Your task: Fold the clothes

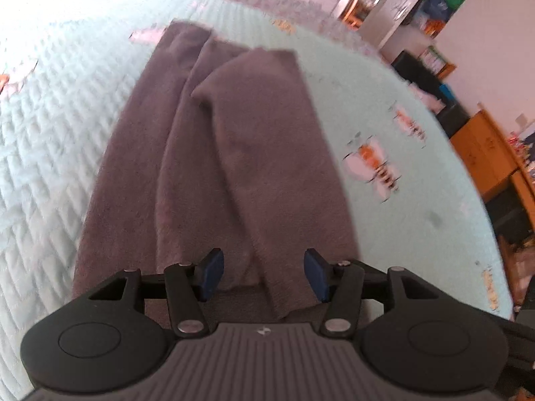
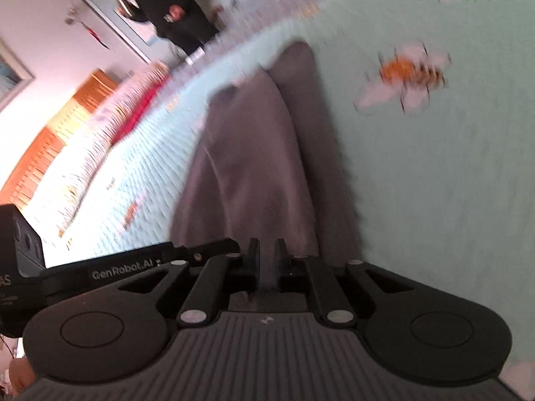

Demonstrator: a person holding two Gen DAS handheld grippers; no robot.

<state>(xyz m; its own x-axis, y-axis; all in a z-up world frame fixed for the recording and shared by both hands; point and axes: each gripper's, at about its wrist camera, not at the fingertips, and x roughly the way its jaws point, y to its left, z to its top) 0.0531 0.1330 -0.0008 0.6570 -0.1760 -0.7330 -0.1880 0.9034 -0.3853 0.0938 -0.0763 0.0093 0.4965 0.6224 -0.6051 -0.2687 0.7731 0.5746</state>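
A grey garment [image 1: 214,173] lies lengthwise on a mint quilted bedspread [image 1: 50,117], folded into long overlapping strips. My left gripper [image 1: 264,274] hovers over its near end, open, its blue pads [image 1: 210,272] wide apart with a fold edge running between them, untouched. In the right wrist view the same garment [image 2: 254,167] stretches away from my right gripper [image 2: 267,260]. Its black fingers [image 2: 253,260] stand almost together, and grey cloth shows in the narrow gap. The blur hides whether they pinch it.
Butterfly prints [image 1: 374,167] dot the bedspread to the right. Wooden furniture [image 1: 485,153] and shelves line the far wall. A person in dark clothes [image 2: 174,6] stands beyond the bed. The left tool's black body [image 2: 100,270] sits close beside my right gripper.
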